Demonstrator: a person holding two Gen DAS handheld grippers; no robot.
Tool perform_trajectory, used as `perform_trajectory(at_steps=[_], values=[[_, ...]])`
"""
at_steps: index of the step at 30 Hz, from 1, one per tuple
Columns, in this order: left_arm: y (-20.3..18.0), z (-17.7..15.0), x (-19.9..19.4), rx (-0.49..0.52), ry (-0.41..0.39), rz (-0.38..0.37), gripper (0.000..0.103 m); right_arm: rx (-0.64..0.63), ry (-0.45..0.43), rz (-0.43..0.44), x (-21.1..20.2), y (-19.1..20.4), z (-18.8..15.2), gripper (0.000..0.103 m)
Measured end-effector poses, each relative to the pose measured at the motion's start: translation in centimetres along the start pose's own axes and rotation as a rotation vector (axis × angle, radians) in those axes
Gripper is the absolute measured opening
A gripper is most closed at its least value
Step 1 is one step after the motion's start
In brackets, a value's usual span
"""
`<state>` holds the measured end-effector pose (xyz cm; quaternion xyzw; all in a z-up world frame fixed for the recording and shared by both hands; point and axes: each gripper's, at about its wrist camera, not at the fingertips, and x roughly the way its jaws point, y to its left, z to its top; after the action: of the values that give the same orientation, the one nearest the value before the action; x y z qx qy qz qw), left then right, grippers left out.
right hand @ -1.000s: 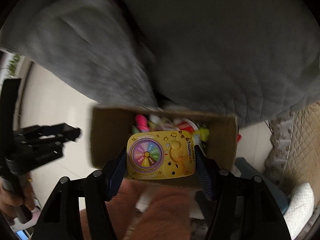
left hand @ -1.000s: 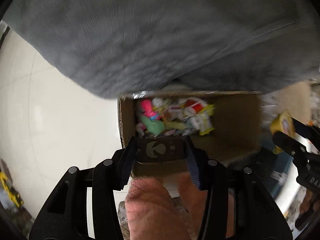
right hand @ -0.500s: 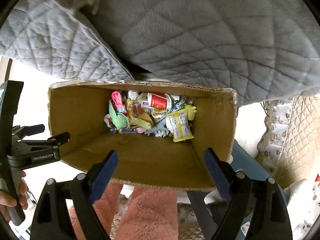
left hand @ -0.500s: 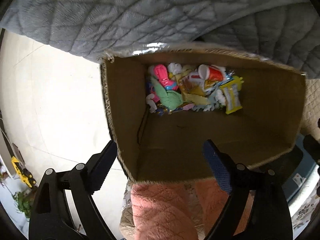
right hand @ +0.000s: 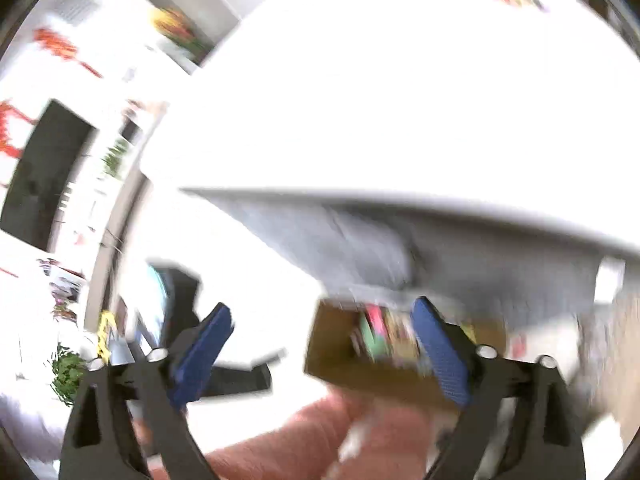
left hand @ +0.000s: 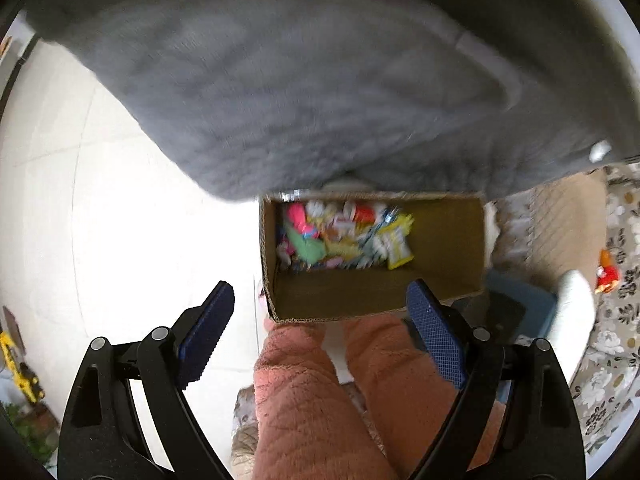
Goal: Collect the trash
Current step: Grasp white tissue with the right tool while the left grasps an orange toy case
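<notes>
Nearest us, our left gripper point(left hand: 320, 320) gapes wide and empty; our right gripper point(right hand: 322, 340) is opening, also empty. Beyond pink-clad legs point(left hand: 320, 392), the cardboard box point(left hand: 452, 240) runs long left-to-right, mouth upward, holding colourful trash point(left hand: 344, 236). Farther off hangs a grey quilt point(left hand: 320, 80).

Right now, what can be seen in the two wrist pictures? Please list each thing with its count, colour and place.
cardboard box: one, brown, open, on the floor below the left gripper
trash in the box: a blurred pile, pink, green, yellow, red and white, at the box's far end; count unclear
quilted cover: one, grey, hanging over the box's far edge
floor: white, left of the box
small toy: one, red and orange, on patterned cloth at the right
legs: two, pink quilted
left gripper: open, empty
right gripper: jaws opening, empty
</notes>
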<state>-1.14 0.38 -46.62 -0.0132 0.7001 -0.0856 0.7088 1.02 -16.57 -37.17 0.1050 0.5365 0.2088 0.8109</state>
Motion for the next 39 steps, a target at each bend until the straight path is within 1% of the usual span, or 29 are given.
perform_trajectory(at_steps=[1, 2, 3, 5, 6, 7, 9, 10, 11, 13, 14, 15, 17, 18, 19, 20, 21, 22, 23, 24, 26, 27, 30, 31, 32, 34, 35, 37, 39], values=[[0.3, -0.3, -1.7, -0.007, -0.029, -0.002, 0.086, -0.023, -0.052, 0.007, -0.5, 1.0, 2.2, 0.097], [0.6, -0.5, -2.9, -0.017, -0.053, -0.004, 0.089, -0.037, -0.082, 0.015, -0.6, 1.6, 3.7, 0.097], [1.0, -0.5, -3.6, -0.024, -0.069, -0.008, 0.091, -0.056, -0.124, 0.023, -0.3, 2.4, 6.3, 0.097], [2.0, -0.9, -5.1, -0.048, -0.101, -0.02, 0.091, -0.109, -0.177, -0.002, 1.8, 3.8, 11.9, 0.097], [2.4, -1.0, -5.5, -0.061, -0.11, -0.026, 0.091, -0.131, -0.186, -0.019, 2.8, 4.1, 13.8, 0.097], [2.9, -1.1, -5.9, -0.075, -0.12, -0.03, 0.091, -0.159, -0.192, -0.04, 4.4, 4.7, 16.6, 0.096], [3.9, -1.4, -6.5, -0.104, -0.136, -0.044, 0.091, -0.207, -0.194, -0.066, 7.0, 6.0, 21.2, 0.09], [4.3, -1.6, -6.5, -0.118, -0.138, -0.048, 0.091, -0.232, -0.2, -0.087, 8.2, 6.8, 23.4, 0.09], [4.9, -1.7, -6.6, -0.138, -0.14, -0.056, 0.091, -0.265, -0.205, -0.13, 9.8, 7.7, 26.1, 0.09], [6.2, -1.9, -6.8, -0.175, -0.144, -0.086, 0.091, -0.31, -0.207, -0.196, 12.0, 8.1, 29.3, 0.09], [6.7, -2.1, -7.0, -0.188, -0.148, -0.093, 0.091, -0.335, -0.195, -0.243, 13.8, 8.6, 31.6, 0.09], [7.2, -2.2, -7.2, -0.198, -0.153, -0.096, 0.091, -0.348, -0.185, -0.274, 15.1, 8.6, 32.8, 0.09], [8.2, -2.4, -7.9, -0.209, -0.161, -0.094, 0.091, -0.376, -0.146, -0.372, 18.2, 8.5, 35.6, 0.081], [8.7, -2.5, -8.1, -0.211, -0.167, -0.091, 0.091, -0.375, -0.113, -0.402, 19.5, 8.2, 36.7, 0.07], [9.0, -2.5, -8.3, -0.211, -0.172, -0.088, 0.091, -0.371, -0.089, -0.416, 20.2, 7.6, 37.0, 0.059], [9.4, -2.6, -8.6, -0.213, -0.177, -0.083, 0.091, -0.367, -0.045, -0.438, 21.6, 7.2, 37.9, 0.056], [9.8, -2.6, -8.7, -0.216, -0.178, -0.081, 0.091, -0.373, -0.027, -0.462, 22.1, 7.1, 38.3, 0.048], [10.2, -2.6, -8.8, -0.219, -0.177, -0.083, 0.091, -0.389, -0.032, -0.492, 22.2, 7.1, 38.4, 0.034], [10.6, -2.4, -9.0, -0.224, -0.175, -0.089, 0.091, -0.395, -0.025, -0.479, 21.8, 7.1, 38.5, 0.033], [10.9, -2.2, -9.2, -0.229, -0.178, -0.095, 0.091, -0.381, -0.022, -0.45, 21.3, 7.1, 38.4, 0.029], [11.3, -1.4, -10.1, -0.234, -0.199, -0.112, 0.091, -0.36, -0.055, -0.386, 18.7, 6.9, 37.5, 0.027], [11.3, -1.1, -10.3, -0.232, -0.209, -0.112, 0.091, -0.347, -0.066, -0.362, 17.3, 6.7, 36.8, 0.027], [11.2, 1.4, -12.9, -0.201, -0.285, -0.121, 0.091, -0.265, -0.105, -0.246, 12.2, 5.1, 33.5, 0.028], [11.0, 2.4, -13.7, -0.187, -0.313, -0.122, 0.091, -0.227, -0.117, -0.202, 10.1, 4.4, 31.7, 0.028], [10.7, 3.8, -14.7, -0.164, -0.35, -0.122, 0.091, -0.192, -0.127, -0.178, 8.1, 3.9, 29.6, 0.029], [9.8, 7.3, -16.3, -0.111, -0.413, -0.104, 0.091, -0.145, -0.152, -0.128, 4.9, 3.1, 26.1, 0.03], [9.5, 8.8, -16.8, -0.094, -0.431, -0.102, 0.091, -0.125, -0.159, -0.118, 3.0, 2.6, 23.5, 0.03], [8.1, 13.4, -17.6, -0.047, -0.494, -0.097, 0.091, -0.094, -0.181, -0.13, -0.2, 2.0, 18.6, 0.031], [6.8, 17.5, -17.6, -0.013, -0.536, -0.081, 0.091, -0.017, -0.196, -0.106, -2.8, 1.2, 14.4, 0.031]])
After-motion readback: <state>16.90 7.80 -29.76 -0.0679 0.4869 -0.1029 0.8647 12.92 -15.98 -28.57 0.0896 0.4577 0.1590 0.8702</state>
